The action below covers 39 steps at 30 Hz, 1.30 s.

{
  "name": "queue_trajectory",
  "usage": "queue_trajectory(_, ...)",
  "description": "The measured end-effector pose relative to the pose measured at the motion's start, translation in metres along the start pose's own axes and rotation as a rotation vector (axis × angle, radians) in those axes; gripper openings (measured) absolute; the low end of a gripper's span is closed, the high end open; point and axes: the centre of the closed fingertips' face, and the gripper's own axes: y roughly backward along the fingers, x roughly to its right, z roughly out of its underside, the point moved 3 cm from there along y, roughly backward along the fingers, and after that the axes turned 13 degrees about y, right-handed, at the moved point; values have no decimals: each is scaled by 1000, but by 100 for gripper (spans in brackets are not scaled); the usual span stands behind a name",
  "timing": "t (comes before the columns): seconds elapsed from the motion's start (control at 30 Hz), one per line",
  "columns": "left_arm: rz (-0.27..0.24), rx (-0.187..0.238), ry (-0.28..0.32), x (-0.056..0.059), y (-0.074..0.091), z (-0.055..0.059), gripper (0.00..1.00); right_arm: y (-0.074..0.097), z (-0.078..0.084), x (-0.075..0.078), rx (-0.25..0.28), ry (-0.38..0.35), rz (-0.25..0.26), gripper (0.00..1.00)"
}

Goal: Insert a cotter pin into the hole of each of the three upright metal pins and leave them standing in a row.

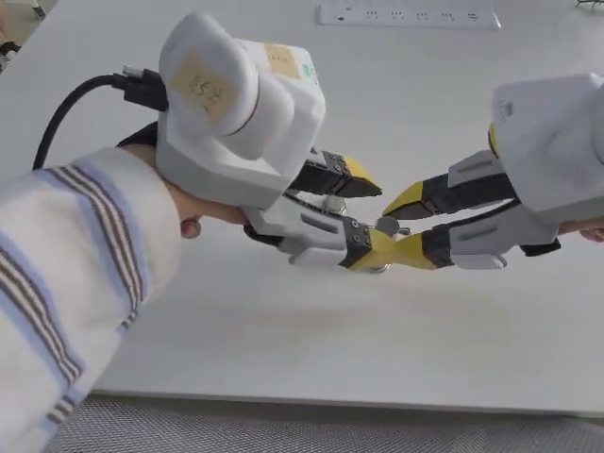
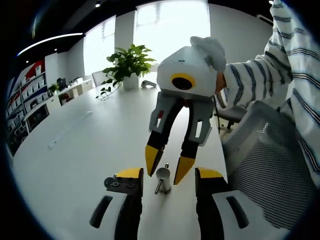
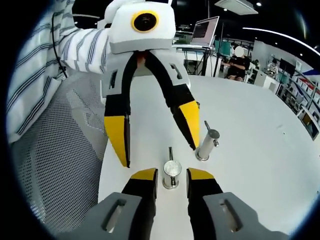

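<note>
Head view: two grippers meet tip to tip over a white table (image 1: 283,349). The left gripper (image 1: 373,217) reaches in from the left of the frame on a striped sleeve (image 1: 75,274), and the right gripper (image 1: 401,229) comes in from the right. A metal pin (image 1: 387,226) stands between their yellow tips at centre frame. A power strip (image 1: 406,14) lies along the top edge.

In the left gripper view, the left gripper (image 2: 170,173) has its jaws spread wide and grasps nothing. The pin (image 2: 162,181) stands upright on the table just ahead of them at lower centre. The right gripper (image 2: 167,165) comes down from above, its tips close on either side of the pin's top. A plant (image 2: 127,62) sits at the far end of the table, upper left, and a mesh chair (image 2: 265,165) stands at right.

In the right gripper view, the right gripper (image 3: 171,175) brackets the pin's (image 3: 172,168) round head at lower centre. The jaws are close on both sides, but whether they press on it cannot be told. The left gripper (image 3: 157,152) hangs wide open above it. A second pin (image 3: 206,144) stands upright just to the right, apart from both grippers.
</note>
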Motion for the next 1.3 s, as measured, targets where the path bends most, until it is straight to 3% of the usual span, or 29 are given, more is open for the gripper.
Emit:
queue_trajectory(0.1,12,-4,20,3,4,6,50,-2,-1,0,27,-34,8,19)
queue_trajectory(0.27,-16,34,53,5,9,16,65,-7,0,-1,70,-106,16,20)
queue_trajectory(0.4,-27,26,72,7,12,26,76,-11,-3,-4,149,-176,39,22)
queue_trajectory(0.57,-21,28,123,12,16,35,84,-17,1,-8,180,-225,59,34)
queue_trajectory(0.7,2,48,151,19,18,37,91,-24,2,-9,247,-265,92,44)
queue_trajectory(0.93,-1,55,171,21,23,39,91,-35,10,-14,286,-295,97,47)
queue_trajectory(1.1,-13,63,184,20,27,40,91,-38,8,-11,346,-291,108,42)
queue_trajectory(1.3,-32,69,202,18,30,43,91,-40,9,-9,391,-310,110,29)
